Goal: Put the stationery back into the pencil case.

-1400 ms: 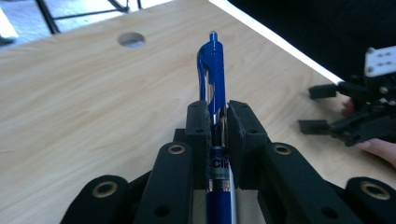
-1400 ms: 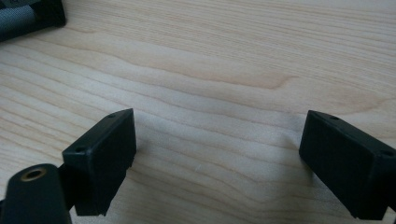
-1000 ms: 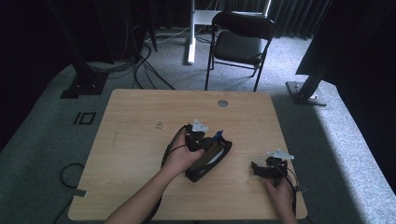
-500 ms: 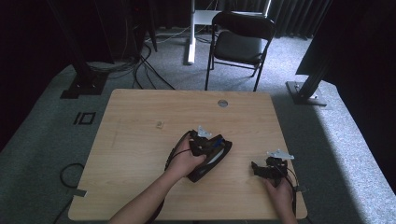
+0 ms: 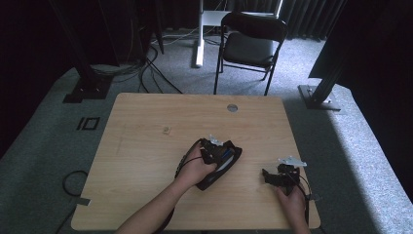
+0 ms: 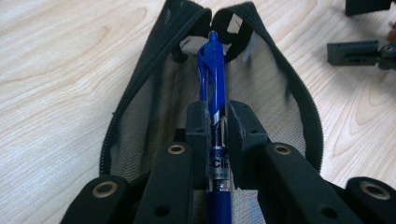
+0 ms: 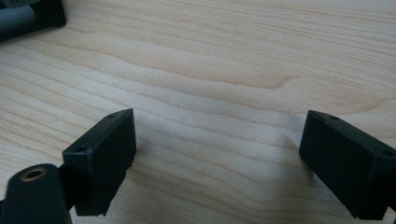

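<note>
While my left gripper [image 6: 217,122] is clamped on the blue pen [image 6: 214,79], its two pads press the barrel from either side, and the clip end runs on beyond my fingertips over the open mouth of the black mesh pouch [image 6: 140,112], which lies flat on the wooden table [image 6: 56,60] directly under and ahead of those fingers. Off to the side, my right gripper [image 7: 217,158] sits low over bare wood with its jaws wide apart, nothing between them.
</note>
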